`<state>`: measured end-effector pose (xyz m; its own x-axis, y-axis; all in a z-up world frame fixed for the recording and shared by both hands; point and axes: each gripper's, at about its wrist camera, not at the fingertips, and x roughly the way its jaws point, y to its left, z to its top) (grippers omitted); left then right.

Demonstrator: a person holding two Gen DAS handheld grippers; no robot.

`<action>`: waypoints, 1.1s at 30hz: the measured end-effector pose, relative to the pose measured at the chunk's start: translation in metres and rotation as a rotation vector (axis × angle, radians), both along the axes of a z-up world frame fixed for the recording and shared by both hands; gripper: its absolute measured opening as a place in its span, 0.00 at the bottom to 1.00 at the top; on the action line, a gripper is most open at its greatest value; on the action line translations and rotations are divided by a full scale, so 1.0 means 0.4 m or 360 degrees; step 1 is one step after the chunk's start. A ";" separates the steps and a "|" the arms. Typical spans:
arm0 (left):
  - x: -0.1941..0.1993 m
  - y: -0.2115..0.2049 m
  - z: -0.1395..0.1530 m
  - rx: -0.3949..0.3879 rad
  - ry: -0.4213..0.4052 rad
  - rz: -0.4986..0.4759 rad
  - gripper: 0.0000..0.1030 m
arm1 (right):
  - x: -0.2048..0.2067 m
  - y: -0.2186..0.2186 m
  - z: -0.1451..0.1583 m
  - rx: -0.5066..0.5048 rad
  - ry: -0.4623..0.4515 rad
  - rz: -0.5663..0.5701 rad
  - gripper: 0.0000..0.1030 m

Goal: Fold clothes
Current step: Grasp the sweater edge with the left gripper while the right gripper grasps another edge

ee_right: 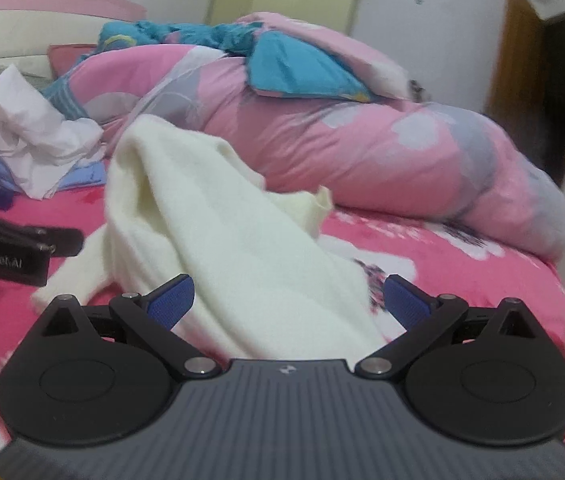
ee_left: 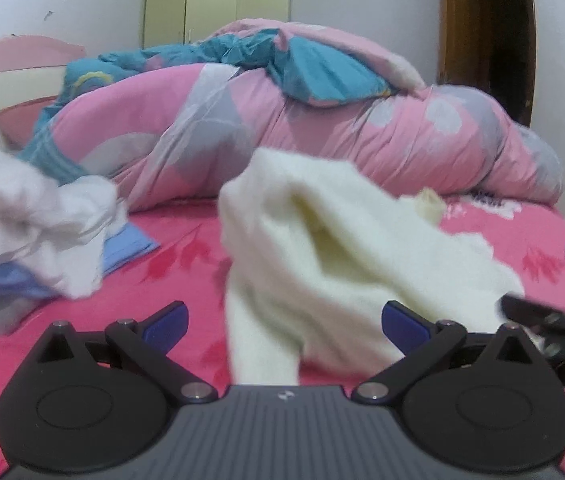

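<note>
Cream garment point(ee_right: 218, 216) heaped on pink bedsheet point(ee_right: 462, 276) beside rumpled quilt point(ee_right: 382, 140)

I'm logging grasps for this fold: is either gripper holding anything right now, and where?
Nothing is held. Left gripper and right gripper both stand open, with the cream sweater lying between their pads, ungripped.

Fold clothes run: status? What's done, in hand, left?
Done: nothing looks clearly folded; a blue garment lies flat under the pile, but I can't tell whether it's folded. In hand: nothing gripped; the left gripper and right gripper are both open around the rumpled cream sweater on the pink bedsheet. Left: fold the sweater, then the crumpled white garment.
</note>
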<state>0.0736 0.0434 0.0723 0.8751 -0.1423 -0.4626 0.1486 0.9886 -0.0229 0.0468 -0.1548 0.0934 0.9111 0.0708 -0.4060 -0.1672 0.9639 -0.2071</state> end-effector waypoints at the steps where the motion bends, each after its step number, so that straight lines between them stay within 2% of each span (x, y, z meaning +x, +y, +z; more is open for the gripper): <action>1: 0.022 -0.005 0.001 0.0000 -0.0032 -0.0009 1.00 | 0.026 0.004 -0.004 -0.0008 0.0004 0.0040 0.91; 3: 0.065 -0.014 0.001 0.0013 -0.0081 -0.0024 0.95 | 0.076 0.021 -0.016 -0.0040 0.0012 0.0121 0.85; 5: 0.113 -0.020 -0.006 0.0028 -0.0082 -0.0037 0.82 | 0.121 0.039 -0.031 -0.0078 0.0023 0.0188 0.78; 6: 0.135 -0.022 -0.013 0.0027 -0.0054 -0.0049 0.73 | 0.141 0.047 -0.038 -0.0099 0.0028 0.0212 0.74; 7: 0.152 -0.022 -0.023 0.0023 -0.0024 -0.0061 0.62 | 0.159 0.052 -0.046 -0.0105 0.0039 0.0228 0.73; 10: 0.189 -0.016 -0.061 -0.0006 0.0061 -0.0057 0.45 | 0.215 0.066 -0.071 -0.0115 0.0079 0.0267 0.72; 14: 0.199 0.002 -0.083 -0.0067 0.0040 -0.0066 0.44 | 0.249 0.071 -0.075 -0.0086 0.0136 0.0245 0.71; 17: 0.202 0.013 -0.076 -0.0076 0.0020 -0.0061 0.43 | 0.210 0.070 -0.038 0.0001 0.0072 0.0327 0.72; 19: 0.199 0.027 -0.069 -0.0100 -0.0012 0.0000 0.39 | 0.184 0.081 -0.026 -0.0025 0.0016 0.0403 0.74; 22: 0.201 0.040 -0.064 -0.0140 -0.0038 0.0050 0.38 | 0.198 0.119 -0.072 -0.0169 0.0111 0.0487 0.74; 23: 0.208 0.036 -0.064 -0.0123 -0.0033 0.0048 0.38 | 0.206 0.127 -0.090 -0.0210 0.0119 0.0482 0.74; 24: 0.215 0.032 -0.067 -0.0098 -0.0024 0.0047 0.40 | 0.210 0.129 -0.096 -0.0213 0.0090 0.0438 0.77; 26: 0.231 0.021 -0.081 -0.0054 -0.0002 0.0040 0.46 | 0.217 0.124 -0.093 -0.0165 0.0028 0.0325 0.77; 29: 0.244 0.007 -0.091 -0.0047 -0.0003 0.0038 0.41 | 0.233 0.120 -0.081 -0.0148 -0.0026 0.0137 0.52; 30: 0.243 0.005 -0.089 -0.0064 -0.0011 0.0030 0.24 | 0.240 0.121 -0.081 -0.0160 -0.0026 0.0095 0.45; 31: 0.237 0.005 -0.084 -0.0081 -0.0023 0.0029 0.14 | 0.248 0.121 -0.083 -0.0172 -0.0025 0.0053 0.39; 33: 0.210 0.008 -0.067 -0.0096 -0.0081 0.0031 0.12 | 0.227 0.123 -0.070 -0.0208 -0.0094 0.0002 0.14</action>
<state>0.1577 0.0465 0.0455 0.9000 -0.1516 -0.4087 0.1321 0.9883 -0.0757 0.1376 -0.1056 0.0656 0.9337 0.0223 -0.3573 -0.1524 0.9279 -0.3403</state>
